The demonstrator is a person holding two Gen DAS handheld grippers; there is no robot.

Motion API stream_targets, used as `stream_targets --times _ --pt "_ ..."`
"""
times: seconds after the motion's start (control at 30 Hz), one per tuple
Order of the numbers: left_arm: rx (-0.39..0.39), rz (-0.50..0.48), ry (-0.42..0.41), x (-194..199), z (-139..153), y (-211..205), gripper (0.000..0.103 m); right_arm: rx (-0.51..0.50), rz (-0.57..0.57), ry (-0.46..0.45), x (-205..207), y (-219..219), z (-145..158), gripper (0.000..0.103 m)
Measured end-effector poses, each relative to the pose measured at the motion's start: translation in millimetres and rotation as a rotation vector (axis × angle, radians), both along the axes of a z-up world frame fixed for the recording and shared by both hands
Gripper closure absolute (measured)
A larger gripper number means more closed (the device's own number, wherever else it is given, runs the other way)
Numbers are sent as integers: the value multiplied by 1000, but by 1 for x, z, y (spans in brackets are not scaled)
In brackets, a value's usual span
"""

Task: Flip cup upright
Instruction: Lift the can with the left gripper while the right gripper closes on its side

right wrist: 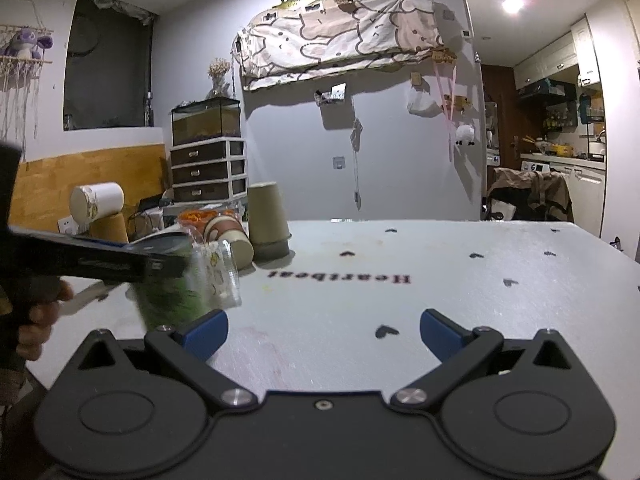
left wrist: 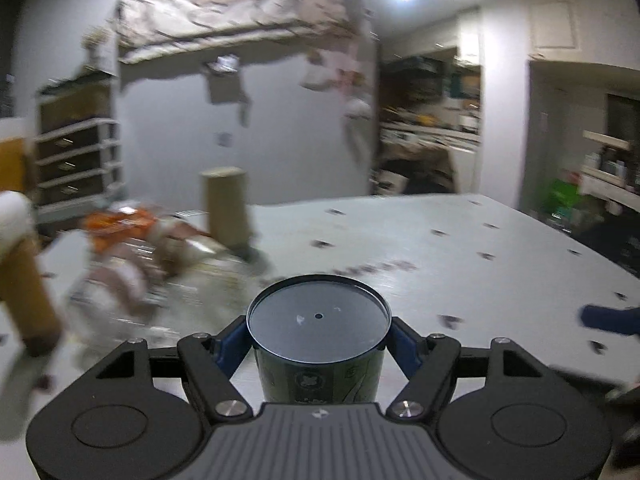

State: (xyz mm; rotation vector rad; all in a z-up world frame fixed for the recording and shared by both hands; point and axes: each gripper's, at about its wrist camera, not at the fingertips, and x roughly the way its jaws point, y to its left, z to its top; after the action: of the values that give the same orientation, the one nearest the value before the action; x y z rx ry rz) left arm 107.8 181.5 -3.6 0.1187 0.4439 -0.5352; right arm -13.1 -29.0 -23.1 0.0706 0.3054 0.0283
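The left gripper [left wrist: 319, 330] had its jaws clamped on the green cup [left wrist: 319, 344], base up, above the worktop [left wrist: 460, 248]. The right gripper [right wrist: 323, 330] waited with jaws apart. Turning the cup seemed next.

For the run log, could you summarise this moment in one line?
left gripper: shut on green cup, base up | right gripper: open, idle

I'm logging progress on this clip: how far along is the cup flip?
Done: the left gripper has its jaws shut on the green cup, seen in the right wrist view held above the table. In hand: the cup's flat closed end, apparently its base, faces the left camera and the view is motion-blurred, suggesting mid-turn. Left: finish turning, set it down upright, release. The right gripper is open, empty.
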Motion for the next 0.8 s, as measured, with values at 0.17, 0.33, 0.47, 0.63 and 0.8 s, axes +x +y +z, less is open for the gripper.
stream_targets --times 0.17,0.33,0.47,0.63,0.8 --pt "2 -100 43 -7 -10 -37 30 20 9 19 -5 -9 -8 2" --pt "20 -135 62 -13 -18 -55 30 16 57 49 -10 -10 -16 25" --pt "33 -152 64 -13 -17 -62 30 -1 151 88 -6 0 -27 60" --pt "14 -166 86 -11 -15 -64 30 -53 337 38 -4 21 -39 76" --pt "-69 -186 138 -6 -14 -49 30 -36 403 65 16 33 -50 86"
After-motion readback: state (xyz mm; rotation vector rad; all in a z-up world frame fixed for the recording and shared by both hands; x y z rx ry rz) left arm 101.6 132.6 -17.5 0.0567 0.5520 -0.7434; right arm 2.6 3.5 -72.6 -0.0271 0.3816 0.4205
